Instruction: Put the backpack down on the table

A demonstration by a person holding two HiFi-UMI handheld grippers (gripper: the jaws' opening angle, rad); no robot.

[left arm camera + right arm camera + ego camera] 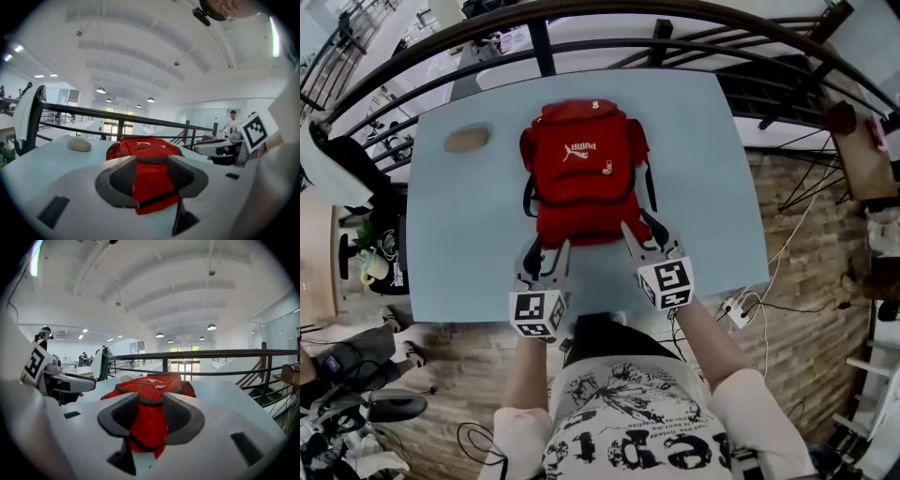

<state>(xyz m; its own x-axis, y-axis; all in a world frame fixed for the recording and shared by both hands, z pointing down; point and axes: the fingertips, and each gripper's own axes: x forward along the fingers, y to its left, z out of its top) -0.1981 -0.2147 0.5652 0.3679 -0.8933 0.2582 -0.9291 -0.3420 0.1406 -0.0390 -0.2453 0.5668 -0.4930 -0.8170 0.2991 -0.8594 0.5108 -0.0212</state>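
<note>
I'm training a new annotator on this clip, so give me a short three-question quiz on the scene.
1. True or false: the red backpack lies flat on the table.
2. What do the left tongs and right tongs hold? A) the backpack, shared between them B) nothing, both stand open C) a cloth each
3. Fill in: in the head view, the tan oval object lies to the backpack's ____.
Key: 1 true; 2 B; 3 left.

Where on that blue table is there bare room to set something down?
Free: between the red backpack and the table's right edge, and the left side nearer than the tan oval object. Crowded: the near edge, by the left gripper and right gripper.
</note>
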